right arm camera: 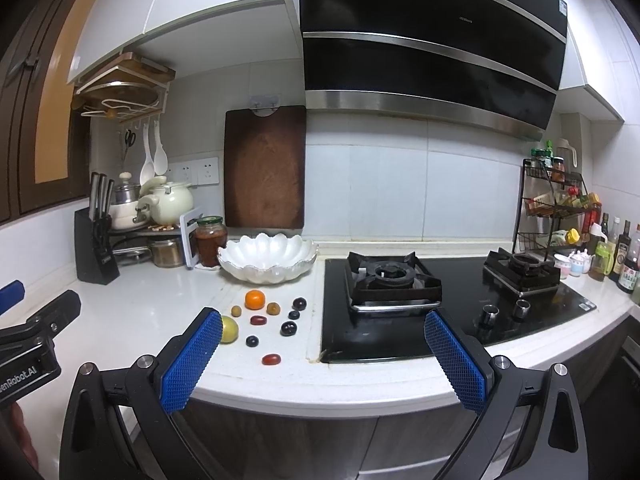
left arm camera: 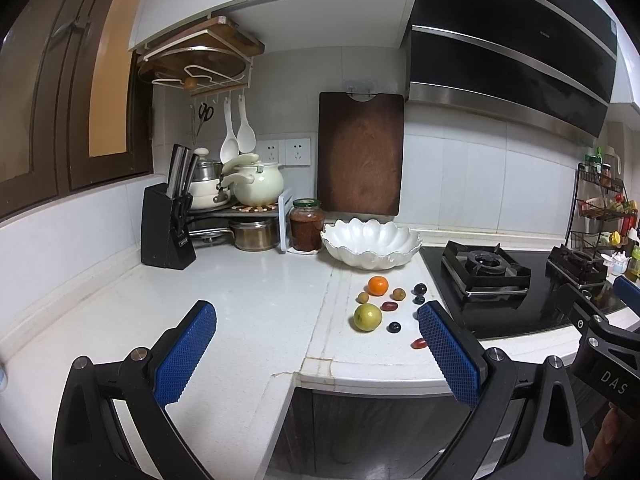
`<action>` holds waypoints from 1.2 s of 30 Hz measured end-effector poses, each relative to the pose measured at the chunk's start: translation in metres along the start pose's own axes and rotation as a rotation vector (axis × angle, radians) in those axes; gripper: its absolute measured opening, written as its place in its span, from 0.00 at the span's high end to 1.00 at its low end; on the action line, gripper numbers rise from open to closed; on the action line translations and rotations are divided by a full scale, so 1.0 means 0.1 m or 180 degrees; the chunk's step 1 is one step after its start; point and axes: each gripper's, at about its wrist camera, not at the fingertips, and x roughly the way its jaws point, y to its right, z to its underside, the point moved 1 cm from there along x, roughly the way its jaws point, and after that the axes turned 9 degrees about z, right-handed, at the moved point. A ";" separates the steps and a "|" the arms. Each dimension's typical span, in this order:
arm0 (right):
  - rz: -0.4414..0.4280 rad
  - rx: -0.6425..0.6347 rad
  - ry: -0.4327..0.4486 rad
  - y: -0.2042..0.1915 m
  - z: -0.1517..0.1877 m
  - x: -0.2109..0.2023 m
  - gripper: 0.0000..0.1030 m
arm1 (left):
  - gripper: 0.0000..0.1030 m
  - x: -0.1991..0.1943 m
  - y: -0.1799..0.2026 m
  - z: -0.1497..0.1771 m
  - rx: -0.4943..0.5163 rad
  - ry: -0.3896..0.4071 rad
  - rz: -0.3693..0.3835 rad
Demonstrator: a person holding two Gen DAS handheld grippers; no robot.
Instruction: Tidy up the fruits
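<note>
Several small fruits lie loose on the white counter in front of a white scalloped bowl (left arm camera: pixel 372 249) (right arm camera: pixel 267 258). Among them are an orange (left arm camera: pixel 378 285) (right arm camera: pixel 255 299), a yellow-green apple (left arm camera: pixel 367 317) (right arm camera: pixel 229 329), red dates (left arm camera: pixel 389 306) (right arm camera: pixel 271 359) and dark grapes (left arm camera: pixel 394 327) (right arm camera: pixel 288 328). The bowl looks empty. My left gripper (left arm camera: pixel 316 320) hangs open, short of the counter's front edge. My right gripper (right arm camera: pixel 323 326) is also open, nearer the stove, its left pad (right arm camera: pixel 192 364) overlapping the apple in view. Neither holds anything.
A black gas hob (right arm camera: pixel 440 300) lies right of the fruits. A knife block (left arm camera: pixel 166 228), pots, a sauce jar (left arm camera: pixel 306 225) and a leaning wooden board (left arm camera: pixel 360 152) line the back wall. A spice rack (right arm camera: pixel 556 208) and bottles stand far right.
</note>
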 end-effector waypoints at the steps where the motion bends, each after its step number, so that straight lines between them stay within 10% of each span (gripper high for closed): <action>1: -0.0002 -0.0004 0.0004 -0.01 0.00 0.00 0.00 | 0.00 -0.01 0.00 0.00 0.0001 0.0005 -0.0006; 36: -0.0118 -0.0003 -0.0265 -0.10 0.10 0.44 0.00 | 0.00 0.45 0.06 -0.08 0.0053 -0.0221 0.0144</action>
